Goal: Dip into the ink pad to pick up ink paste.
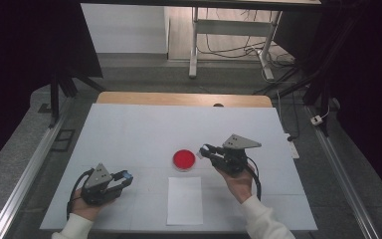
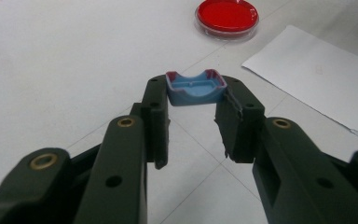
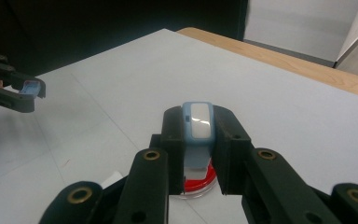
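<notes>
**Blue plastic pieces, one in each gripper**

My left gripper (image 2: pixel 193 109) clamps a small blue plastic cap (image 2: pixel 196 87) with a reddish rim, low over the white table (image 1: pixel 129 134). My right gripper (image 3: pixel 198 135) pinches a blue-and-white plastic block (image 3: pixel 198 122) just above the round red-filled dish (image 1: pixel 184 160), beside a white paper sheet (image 1: pixel 184 200).

High view overlooks table (image 1: pixel 129 134) from above; both claw views sit low, close, sharing red dish (image 2: pixel 227 16).
</notes>
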A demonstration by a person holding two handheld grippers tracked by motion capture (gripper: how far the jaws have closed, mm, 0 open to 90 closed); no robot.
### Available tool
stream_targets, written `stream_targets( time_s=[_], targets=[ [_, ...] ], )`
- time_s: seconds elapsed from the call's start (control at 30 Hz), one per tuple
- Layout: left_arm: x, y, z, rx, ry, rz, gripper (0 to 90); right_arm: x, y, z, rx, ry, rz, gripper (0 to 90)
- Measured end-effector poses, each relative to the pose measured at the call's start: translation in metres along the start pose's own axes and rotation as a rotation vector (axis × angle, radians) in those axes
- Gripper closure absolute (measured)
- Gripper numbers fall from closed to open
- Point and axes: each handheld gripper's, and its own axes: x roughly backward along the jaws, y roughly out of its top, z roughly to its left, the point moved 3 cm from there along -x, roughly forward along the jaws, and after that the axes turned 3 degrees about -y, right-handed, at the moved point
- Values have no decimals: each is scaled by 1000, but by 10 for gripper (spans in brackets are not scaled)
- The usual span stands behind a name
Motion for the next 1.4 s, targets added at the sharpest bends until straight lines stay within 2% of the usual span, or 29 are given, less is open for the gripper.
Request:
stream_targets(
  time_s=[0.5, 0.73, 0.83, 1.0, 1.4],
  targets=[
    [-1, 0, 0, 0, -2, 3, 652, -19, 10, -4, 12, 7, 33, 753],
    [-1, 0, 0, -1, -3, 4, 652, -30, 12, -5, 17, 35, 70, 754],
    [-1, 0, 0, 0, -4, 4, 652, -36, 10, -6, 29, 38, 111, 754],
    [-1, 0, 0, 1, -4, 5, 652, -47, 9, -6, 37, 49, 148, 754],
    [-1, -1, 0, 3, -7, 8, 652, -68, 7, -1, 70, 72, 208, 753]
  ],
)
